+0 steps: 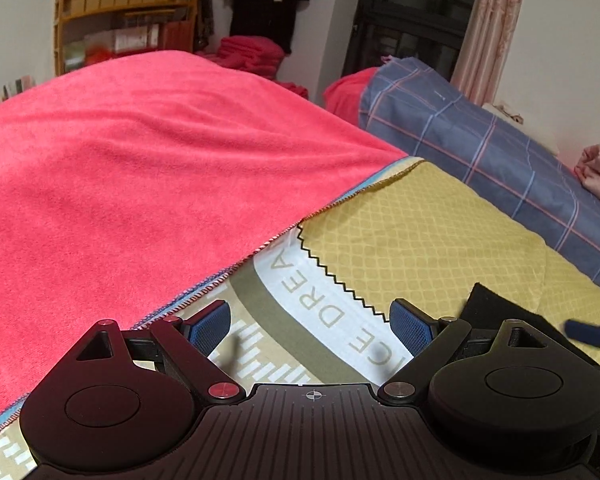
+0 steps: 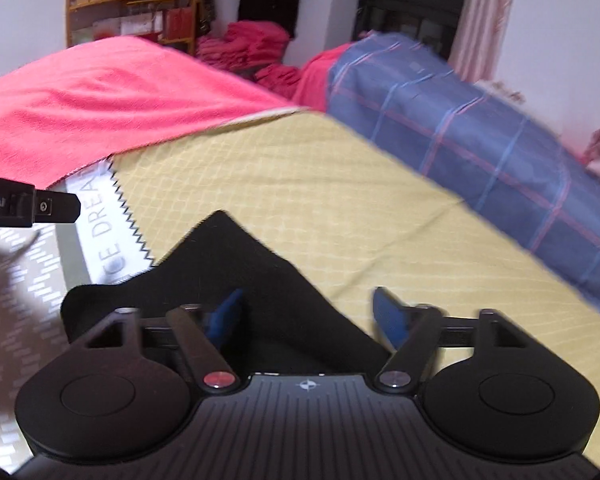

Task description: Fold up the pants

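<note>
Left tool (image 1: 310,326) jaws spread wide, empty; right tool (image 2: 306,316) jaws apart

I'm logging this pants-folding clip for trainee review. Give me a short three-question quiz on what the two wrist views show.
1. True or false: the black garment lies on the pink blanket.
2. Which cloth has a zigzag-cut edge? A) pink blanket B) yellow cloth C) blue plaid bedding
3. Fill in: the left gripper has its jaws ____, with nothing between them.
Key: 1 false, it lies on the yellow cloth; 2 B; 3 open.
</note>
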`<state>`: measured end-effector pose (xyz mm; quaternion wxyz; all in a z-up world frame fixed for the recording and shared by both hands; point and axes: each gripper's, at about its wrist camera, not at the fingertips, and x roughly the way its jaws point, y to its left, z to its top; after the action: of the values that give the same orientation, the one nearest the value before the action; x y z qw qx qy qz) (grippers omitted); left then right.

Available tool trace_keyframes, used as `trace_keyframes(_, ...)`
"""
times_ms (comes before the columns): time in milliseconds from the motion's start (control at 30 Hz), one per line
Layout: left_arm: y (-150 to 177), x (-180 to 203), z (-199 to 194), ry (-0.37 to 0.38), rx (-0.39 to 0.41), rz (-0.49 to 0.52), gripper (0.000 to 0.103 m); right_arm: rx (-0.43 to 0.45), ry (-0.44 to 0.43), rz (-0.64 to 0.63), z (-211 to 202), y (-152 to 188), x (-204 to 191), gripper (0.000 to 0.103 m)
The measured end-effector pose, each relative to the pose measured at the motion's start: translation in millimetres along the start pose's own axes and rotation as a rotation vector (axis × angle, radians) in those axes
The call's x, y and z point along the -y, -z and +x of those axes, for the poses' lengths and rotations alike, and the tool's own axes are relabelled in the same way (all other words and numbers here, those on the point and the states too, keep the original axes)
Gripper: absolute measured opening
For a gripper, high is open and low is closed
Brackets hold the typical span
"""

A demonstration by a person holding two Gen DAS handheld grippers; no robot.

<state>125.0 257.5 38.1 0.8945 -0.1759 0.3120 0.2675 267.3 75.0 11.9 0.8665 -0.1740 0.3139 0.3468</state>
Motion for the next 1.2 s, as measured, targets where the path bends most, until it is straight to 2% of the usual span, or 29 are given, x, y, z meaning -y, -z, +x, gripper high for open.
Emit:
trace_keyframes(33, 1, -1, 0, 0.001, -0.005, -0.003, 0.103, 0.004, -0.016, -0.002, -2, 1, -2, 0.008)
trace_keyframes(100, 1, -1, 2, 0.007, -0.013, -0.014, 0.103, 0.069, -0.015, -0.03, -28, 5, -8, 0.006)
trace_keyframes(200, 1, -1, 0, 0.007, -0.008, -0.017, 0.103, 0.18, -0.229, 0.048, -79, -6, 5, 0.006)
trace_keyframes(233, 0, -2, -1, 0.006, -0.003, -0.018, 0.103, 0.19, -0.317, 0.08, -84, -9, 12, 0.006)
trace_keyframes(267, 0, -2, -2, 0.004, 0.002, -0.02, 0.103, 0.141, -0.407, 0.117, -75, -11, 18, 0.006)
trace_keyframes(300, 0, -2, -3, 0.001, 0.007, -0.02, 0.103, 0.073, -0.432, 0.128, -58, -11, 19, 0.007)
trace_keyframes(367, 1, -2, -3, -0.008, 0.009, -0.02, 0.103, -0.031, -0.284, 0.083, -18, -5, 10, 0.007)
trace_keyframes(400, 1, -1, -1, -0.008, 0.003, -0.017, 0.103, -0.066, -0.24, 0.086, -1, 1, 9, 0.01)
trace_keyframes(467, 3, 4, 2, -0.002, -0.011, 0.0, 0.103, -0.021, -0.256, 0.171, 0, 6, 19, 0.012)
trace_keyframes(500, 4, 6, 4, -0.001, -0.014, 0.009, 0.103, -0.007, -0.27, 0.223, -6, 7, 26, 0.023)
trace_keyframes(533, 5, 8, 3, 0.002, -0.011, 0.018, 0.103, 0.008, -0.275, 0.26, -15, 8, 33, 0.044)
trace_keyframes(600, 7, 15, -1, 0.022, 0.004, 0.041, 0.103, 0.045, -0.243, 0.284, -43, 10, 45, 0.066)
trace_keyframes(633, 8, 18, -5, 0.039, 0.018, 0.054, 0.103, 0.074, -0.221, 0.3, -62, 15, 54, 0.069)
trace_keyframes(700, 10, 28, -14, 0.092, 0.043, 0.092, 0.103, 0.119, -0.191, 0.347, -106, 31, 74, 0.071)
trace_keyframes(767, 15, 42, -22, 0.178, 0.046, 0.149, 0.103, 0.158, -0.15, 0.403, -153, 57, 95, 0.075)
trace_keyframes(833, 24, 61, -26, 0.284, 0.019, 0.219, 0.103, 0.186, -0.126, 0.472, -192, 87, 113, 0.079)
trace_keyframes(900, 34, 81, -28, 0.388, -0.027, 0.281, 0.103, 0.181, -0.139, 0.565, -220, 124, 123, 0.08)
trace_keyframes(967, 42, 103, -28, 0.456, -0.069, 0.342, 0.103, 0.134, -0.205, 0.654, -233, 161, 127, 0.08)
trace_keyframes(1033, 48, 122, -25, 0.471, -0.109, 0.388, 0.103, 0.089, -0.262, 0.703, -228, 190, 111, 0.079)
trace_keyframes(1167, 50, 147, 3, 0.504, -0.255, 0.35, 0.103, 0.047, -0.286, 0.698, -211, 206, 97, 0.075)
trace_keyframes(1200, 53, 150, 10, 0.487, -0.25, 0.355, 0.103, 0.05, -0.291, 0.696, -204, 206, 97, 0.073)
